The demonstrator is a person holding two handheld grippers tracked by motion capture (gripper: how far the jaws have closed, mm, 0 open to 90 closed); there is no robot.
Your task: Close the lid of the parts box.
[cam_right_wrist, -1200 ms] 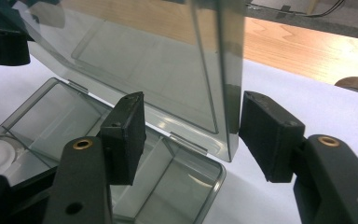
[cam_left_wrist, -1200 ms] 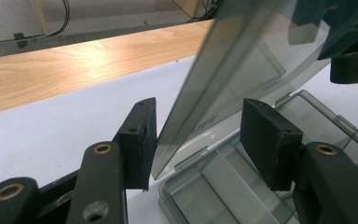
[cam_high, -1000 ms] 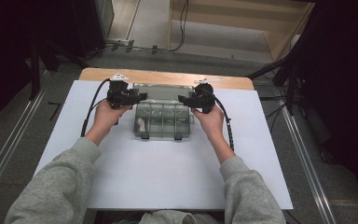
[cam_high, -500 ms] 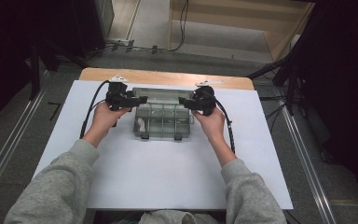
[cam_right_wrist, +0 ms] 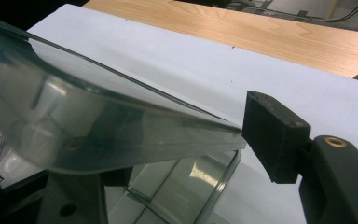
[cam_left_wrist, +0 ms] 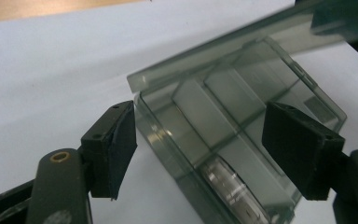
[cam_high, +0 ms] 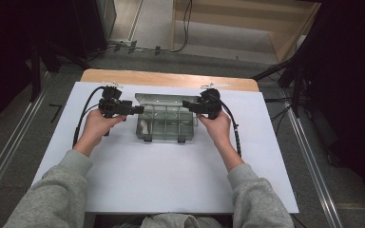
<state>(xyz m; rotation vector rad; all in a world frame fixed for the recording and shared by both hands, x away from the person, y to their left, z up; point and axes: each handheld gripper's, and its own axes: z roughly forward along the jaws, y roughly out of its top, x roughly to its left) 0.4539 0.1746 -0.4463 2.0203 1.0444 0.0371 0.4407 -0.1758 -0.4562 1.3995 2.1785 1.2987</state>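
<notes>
Clear compartment box [cam_high: 165, 122] lay on the white sheet of the bench [cam_high: 171, 185], long axis left-right, between both hands. Its lid [cam_right_wrist: 98, 126] sat between the right hand-held gripper [cam_high: 193, 105] jaws, apparently gripped. Left hand-held gripper [cam_left_wrist: 214, 154] stood wide, straddling the box's left end.

Lab or test-rig setting, not a home. Wooden table [cam_high: 171, 78] covered by a plain white sheet [cam_high: 161, 166], standing on grey floor. Metal floor rails [cam_high: 9, 156] run along both sides. Loose cables [cam_high: 185, 23] trail behind; dark equipment stands [cam_high: 38, 57] and black surrounds flank the table.
</notes>
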